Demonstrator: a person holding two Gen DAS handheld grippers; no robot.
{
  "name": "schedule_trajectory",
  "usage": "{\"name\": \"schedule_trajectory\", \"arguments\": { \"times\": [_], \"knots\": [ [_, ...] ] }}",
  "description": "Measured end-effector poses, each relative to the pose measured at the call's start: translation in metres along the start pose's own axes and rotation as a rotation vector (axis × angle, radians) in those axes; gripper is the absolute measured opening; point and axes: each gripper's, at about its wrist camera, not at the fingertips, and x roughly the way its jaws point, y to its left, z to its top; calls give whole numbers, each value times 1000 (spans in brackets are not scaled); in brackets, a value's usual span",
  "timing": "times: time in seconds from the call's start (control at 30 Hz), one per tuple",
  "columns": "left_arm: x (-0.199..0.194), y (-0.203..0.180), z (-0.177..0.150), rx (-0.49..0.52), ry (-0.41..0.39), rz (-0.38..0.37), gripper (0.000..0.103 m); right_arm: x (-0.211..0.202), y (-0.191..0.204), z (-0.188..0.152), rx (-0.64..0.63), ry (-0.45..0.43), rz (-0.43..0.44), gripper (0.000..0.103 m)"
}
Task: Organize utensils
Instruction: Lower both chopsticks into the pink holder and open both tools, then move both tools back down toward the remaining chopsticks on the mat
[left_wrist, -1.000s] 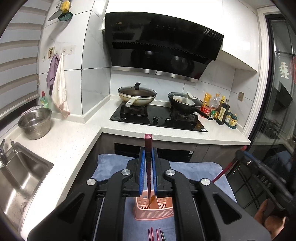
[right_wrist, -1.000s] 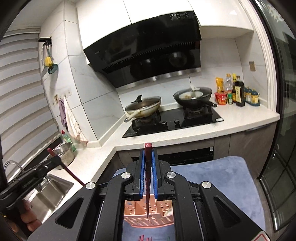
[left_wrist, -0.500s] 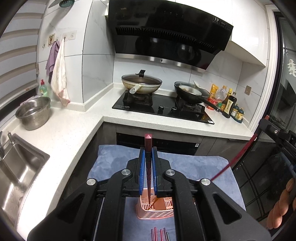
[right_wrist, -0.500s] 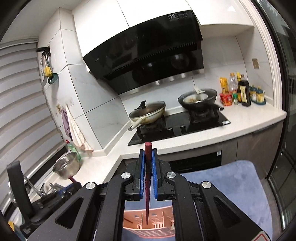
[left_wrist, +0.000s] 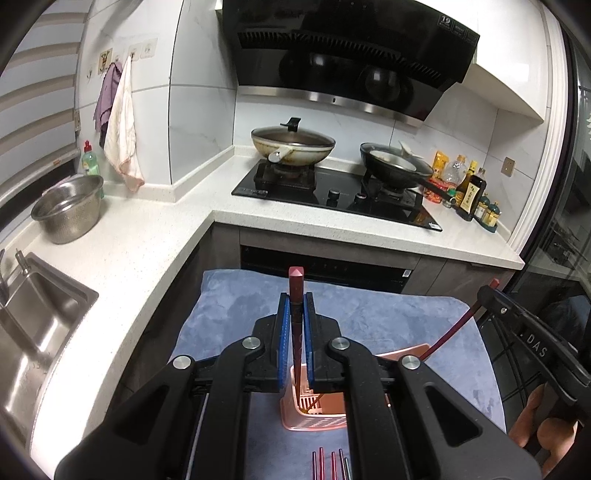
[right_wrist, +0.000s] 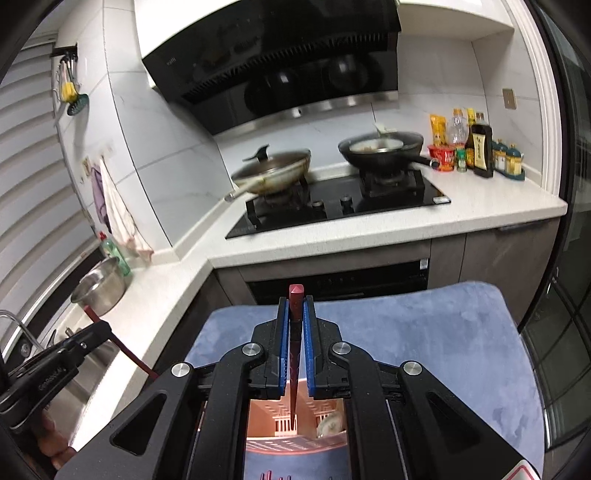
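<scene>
Your left tool (left_wrist: 295, 332) clamps a chopstick (left_wrist: 295, 295) held nearly upright, its tip straight above the basket (left_wrist: 314, 413), which stands on the blue mat (left_wrist: 388, 325) near the mat's front edge. Your right tool (right_wrist: 295, 332) grips a second chopstick (right_wrist: 294, 350) the same way, its tip just over the basket's (right_wrist: 280, 421) open top. Both drops look straight down along the sticks' long axes, and neither tool seems clearly nearer.

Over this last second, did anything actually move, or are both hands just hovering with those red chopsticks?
Both moved down. The right gripper brought its chopstick tip into the pink basket. The left gripper lowered its own chopstick deeper into it too. Nothing was let go: both stay clamped. The spare chopsticks on the blue mat stayed put.
</scene>
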Motion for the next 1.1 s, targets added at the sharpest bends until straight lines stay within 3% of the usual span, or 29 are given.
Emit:
{"name": "schedule_trajectory", "arguments": {
  "times": [0.23, 0.37, 0.63, 0.73, 1.1],
  "knots": [
    [10, 4, -7, -9, 23, 27, 9, 5, -1, -6, -8, 7, -17, 11],
    [10, 8, -7, -21, 20, 47, 30, 2, 0, -5, -12, 1, -23, 18],
    [-15, 12, -17, -3, -10, 76, 39, -23, 0, -15, -33, -4, -21, 29],
    [-30, 16, -32, 4, -18, 79, 53, -42, -2, -33, -41, 7, -20, 35],
    [-56, 22, -134, 46, 85, 85, 53, -88, -29, -161, -28, 181, -75, 36]
  ]
}}
